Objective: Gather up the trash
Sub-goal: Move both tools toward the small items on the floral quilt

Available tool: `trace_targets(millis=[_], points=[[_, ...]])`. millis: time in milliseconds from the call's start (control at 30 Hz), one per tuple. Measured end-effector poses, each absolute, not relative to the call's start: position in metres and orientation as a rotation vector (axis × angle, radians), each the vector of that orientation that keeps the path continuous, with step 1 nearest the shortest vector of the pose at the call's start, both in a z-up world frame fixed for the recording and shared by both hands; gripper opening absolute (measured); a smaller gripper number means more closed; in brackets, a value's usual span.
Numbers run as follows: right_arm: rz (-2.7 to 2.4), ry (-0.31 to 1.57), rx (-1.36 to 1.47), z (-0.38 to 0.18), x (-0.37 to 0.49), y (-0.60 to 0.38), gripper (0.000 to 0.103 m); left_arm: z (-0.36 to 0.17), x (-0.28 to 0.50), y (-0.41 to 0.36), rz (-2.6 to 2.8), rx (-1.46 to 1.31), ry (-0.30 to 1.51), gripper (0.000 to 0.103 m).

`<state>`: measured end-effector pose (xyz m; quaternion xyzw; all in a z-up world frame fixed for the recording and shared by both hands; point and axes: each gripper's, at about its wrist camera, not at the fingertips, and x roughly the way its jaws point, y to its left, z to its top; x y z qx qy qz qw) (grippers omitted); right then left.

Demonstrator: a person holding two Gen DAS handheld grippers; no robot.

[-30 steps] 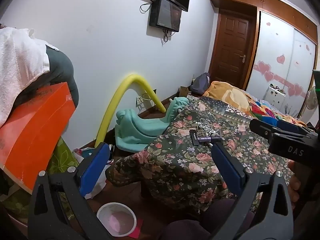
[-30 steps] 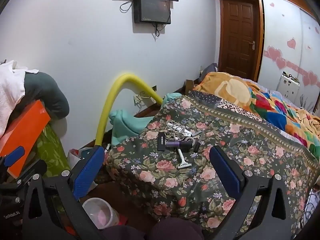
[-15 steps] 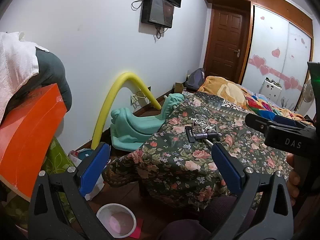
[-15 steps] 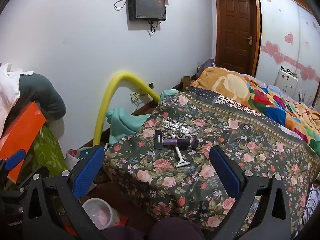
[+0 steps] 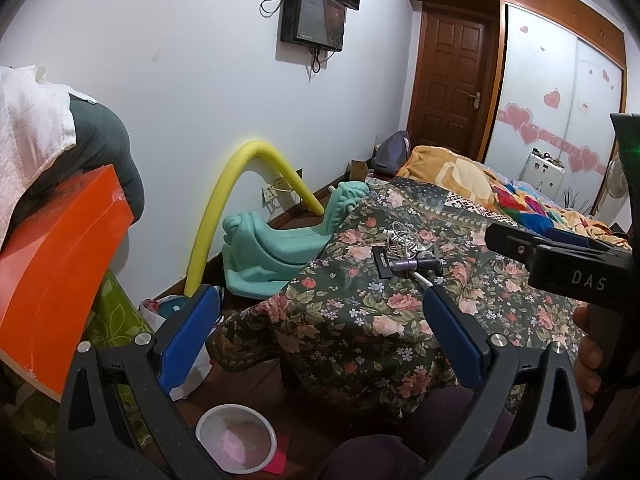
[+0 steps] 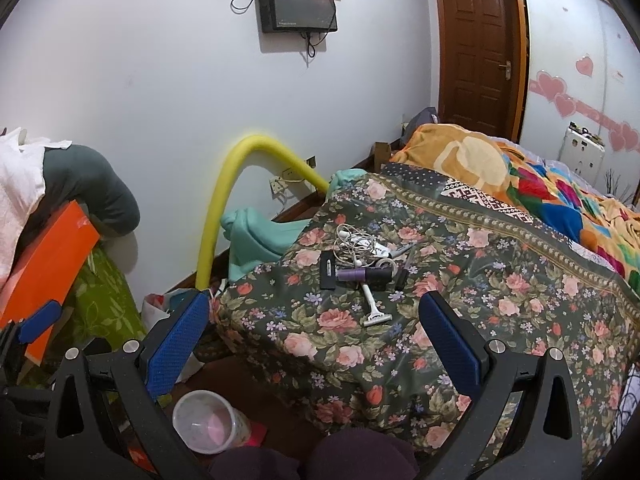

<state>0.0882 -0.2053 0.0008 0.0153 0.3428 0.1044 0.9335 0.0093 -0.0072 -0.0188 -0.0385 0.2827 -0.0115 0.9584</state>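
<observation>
— While both hover off the bed, jaws?
— left gripper [image 5: 316, 312] spread wide, empty; right gripper [image 6: 316, 316] same, beside it, both aimed at the floral bedspread [image 6: 460, 280].
— Trash?
— Left of bed, plastic cup [image 6: 208, 420] on floor. On the bedspread: razor [image 6: 374, 308], tangled earphones [image 6: 356, 244], purple tube [image 6: 352, 275].
— Room?
— Yellow foam tube [image 6: 224, 208] against the wall, left of bed.

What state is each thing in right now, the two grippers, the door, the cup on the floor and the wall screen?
left gripper: open, empty.
right gripper: open, empty.
door: closed.
plastic cup: upright on the floor, lidless.
wall screen: dark.
</observation>
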Motion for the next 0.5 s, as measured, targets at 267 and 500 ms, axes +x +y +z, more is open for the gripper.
trace_targets(millis=[267, 500], points=[[0.229, 0.716, 0.026, -0.002, 0.088, -0.198, 0.103, -0.021, 0.011, -0.001, -0.021, -0.088, 0.583, 0.103], [0.233, 0.722, 0.015, -0.002, 0.088, -0.192, 0.103, -0.021, 0.012, 0.002, -0.021, -0.091, 0.586, 0.103]])
